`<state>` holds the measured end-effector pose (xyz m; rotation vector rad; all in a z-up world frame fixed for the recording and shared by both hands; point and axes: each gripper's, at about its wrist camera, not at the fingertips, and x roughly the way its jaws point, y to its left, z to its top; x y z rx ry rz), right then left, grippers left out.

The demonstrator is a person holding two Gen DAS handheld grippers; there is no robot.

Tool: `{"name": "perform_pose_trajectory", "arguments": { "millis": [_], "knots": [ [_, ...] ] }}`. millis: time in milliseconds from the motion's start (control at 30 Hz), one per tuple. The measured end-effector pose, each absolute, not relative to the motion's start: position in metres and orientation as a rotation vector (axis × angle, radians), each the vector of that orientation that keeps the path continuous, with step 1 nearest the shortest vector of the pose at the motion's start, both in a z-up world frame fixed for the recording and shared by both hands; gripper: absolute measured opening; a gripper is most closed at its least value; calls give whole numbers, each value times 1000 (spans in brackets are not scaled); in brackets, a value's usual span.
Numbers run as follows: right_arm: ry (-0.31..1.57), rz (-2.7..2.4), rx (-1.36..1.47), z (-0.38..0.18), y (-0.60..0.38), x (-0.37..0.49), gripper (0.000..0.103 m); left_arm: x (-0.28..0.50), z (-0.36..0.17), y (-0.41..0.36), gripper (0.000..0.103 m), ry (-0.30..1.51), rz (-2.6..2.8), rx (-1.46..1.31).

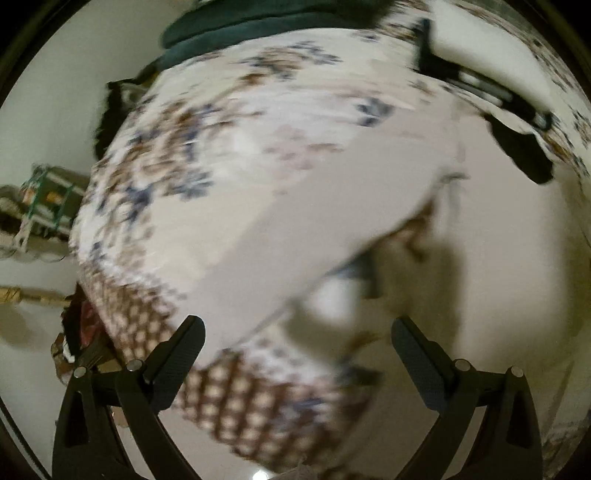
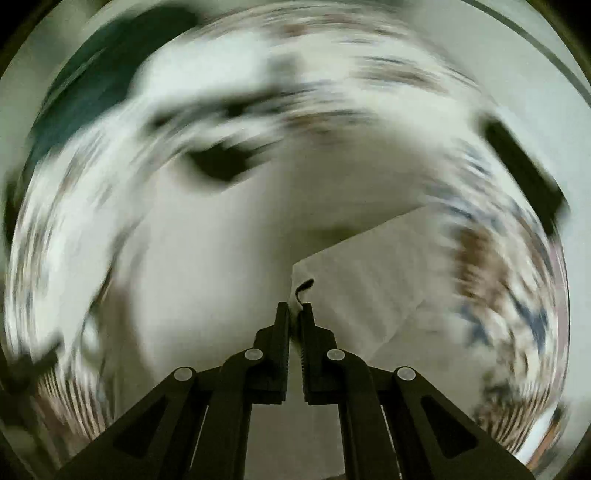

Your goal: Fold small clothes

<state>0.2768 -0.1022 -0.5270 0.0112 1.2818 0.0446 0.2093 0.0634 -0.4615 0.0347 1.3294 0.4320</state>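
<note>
Matt white cloth garment (image 1: pixel 332 192); printed floral cloth bedspread (image 1: pixel 177 155)

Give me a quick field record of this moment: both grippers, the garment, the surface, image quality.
left gripper: open, nothing between its fingers, above the floral cloth
right gripper: shut on the white garment's edge
white garment: pale, flap stretched out from the pinch, a small dark loop at the held edge
floral cloth: blue and brown print, covers the surface
green fabric: at the far edge
image quality: both views motion-blurred, the right one heavily
</note>
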Motion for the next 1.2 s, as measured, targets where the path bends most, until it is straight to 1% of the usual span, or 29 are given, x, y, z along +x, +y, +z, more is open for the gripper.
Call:
{"name": "perform_pose_trajectory", "arguments": {
  "millis": [67, 133, 200, 267, 433, 500, 533, 567, 600, 667, 767, 867, 900, 933, 967, 1000, 1033, 1067, 1100, 1200],
  "knots": [
    [1333, 184, -138, -551, -20, 258, 5, 198, -458, 87, 103, 1322, 470, 38],
    [1357, 265, -281, -576, 35, 236, 5, 182, -458, 113, 103, 1320, 518, 44],
    [1379, 310, -369, -596, 70, 215, 5, 169, -462, 133, 103, 1327, 551, 36],
    [1423, 340, -425, -616, 92, 198, 5, 158, -468, 150, 103, 1343, 580, 17],
    [1469, 339, -492, -640, 116, 178, 5, 137, -489, 182, 103, 1376, 622, -55],
    [1552, 360, -426, -651, 108, 183, 8, 132, -494, 191, 103, 1385, 628, -97],
    [1631, 394, -327, -656, 97, 192, 10, 131, -494, 196, 103, 1389, 626, -119],
    [1679, 404, -247, -657, 87, 198, 21, 128, -494, 201, 103, 1387, 616, -155],
    [1694, 397, -202, -656, 76, 203, 37, 125, -495, 210, 103, 1379, 605, -213],
    [1690, 348, -55, -646, 42, 216, 52, 122, -498, 222, 103, 1372, 580, -318],
    [1677, 209, 96, -636, -16, 235, 53, 119, -512, 242, 103, 1381, 544, -496],
    [1658, 95, 174, -634, -54, 237, 53, 119, -539, 261, 103, 1384, 508, -727],
    [1652, 54, 192, -637, -70, 242, 53, 121, -547, 263, 100, 1381, 500, -770],
    [1648, 36, 202, -641, -76, 243, 53, 125, -556, 265, 87, 1376, 491, -809],
    [1648, 2, 216, -646, -92, 248, 53, 129, -564, 264, 77, 1378, 492, -831],
    [1648, -21, 222, -649, -96, 245, 53, 137, -572, 262, 53, 1376, 492, -832],
    [1646, -35, 225, -651, -98, 240, 53, 142, -575, 259, 24, 1375, 508, -807],
    [1642, -53, 233, -652, -109, 242, 53, 147, -574, 255, 12, 1371, 537, -764],
    [1641, -58, 238, -652, -115, 244, 53, 151, -568, 249, 3, 1343, 558, -729],
    [1629, -67, 251, -647, -141, 246, 53, 160, -531, 213, 3, 1252, 543, -567]
  ]
}}
